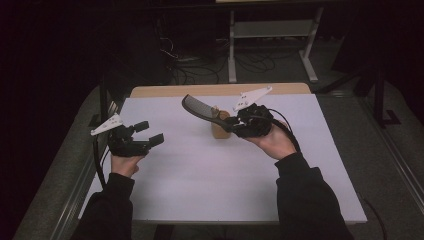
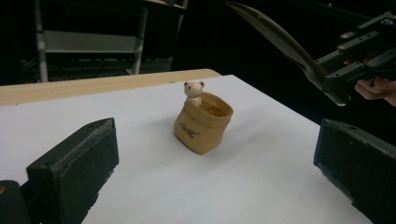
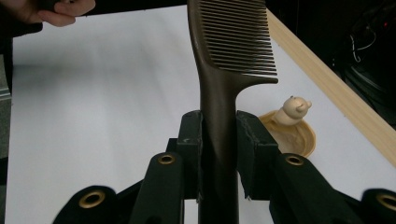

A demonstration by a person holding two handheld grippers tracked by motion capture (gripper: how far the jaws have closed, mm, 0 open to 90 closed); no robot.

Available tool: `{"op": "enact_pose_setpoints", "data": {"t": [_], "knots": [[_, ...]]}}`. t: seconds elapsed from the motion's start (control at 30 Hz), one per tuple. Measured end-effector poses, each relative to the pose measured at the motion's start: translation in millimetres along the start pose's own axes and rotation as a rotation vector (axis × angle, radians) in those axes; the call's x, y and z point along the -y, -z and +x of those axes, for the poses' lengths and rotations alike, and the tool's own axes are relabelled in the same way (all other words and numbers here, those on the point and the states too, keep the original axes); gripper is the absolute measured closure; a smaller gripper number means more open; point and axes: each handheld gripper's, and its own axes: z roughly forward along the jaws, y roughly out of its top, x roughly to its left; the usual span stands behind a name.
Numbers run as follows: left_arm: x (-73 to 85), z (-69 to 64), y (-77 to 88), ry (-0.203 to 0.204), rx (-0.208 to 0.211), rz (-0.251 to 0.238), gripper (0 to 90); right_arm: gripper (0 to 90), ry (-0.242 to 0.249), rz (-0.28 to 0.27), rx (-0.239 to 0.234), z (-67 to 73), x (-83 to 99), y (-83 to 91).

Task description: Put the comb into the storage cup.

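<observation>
My right gripper [image 1: 231,123] is clamped on the handle of a dark comb [image 3: 232,51], both black pads pressed flat against it; the comb rises out of the jaws with its fine, even teeth on one edge, and from above it slants up and to the left over the table. My left gripper [image 1: 153,134] hangs at the near left with its jaws spread wide and nothing between them, pointing right across the surface. Just below the comb, near the far middle of the table, stands a small tan pot [image 2: 204,122] shaped like a rolled-down sack, smooth and matte, with dark lettering on its side and a little pale bear figure [image 2: 193,89] peeking over its rim. The comb is held above it, not touching. The table top [image 1: 210,175] is a plain white sheet, flat and unmarked, with a strip of light wood [image 1: 165,91] showing along its far edge. Beyond lies a dark room: a grey floor, tangled cables [image 1: 200,67] and the pale legs of a metal frame [image 1: 272,35]
</observation>
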Motion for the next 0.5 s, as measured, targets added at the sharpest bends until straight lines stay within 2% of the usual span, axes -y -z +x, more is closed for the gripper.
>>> {"op": "enact_pose_setpoints", "data": {"t": [0.23, 0.5], "knots": [[-7.4, -8.7, -9.2, -0.004, 0.025, -0.006, 0.0, 71.3, 0.011, -0.019, 0.003, 1.7, -7.0, 1.8], [-17.0, -12.1, -19.0, 0.029, 0.071, -0.022, 0.0, 71.4, 0.016, -0.051, 0.014, 2.3, -12.0, 4.6]]}}
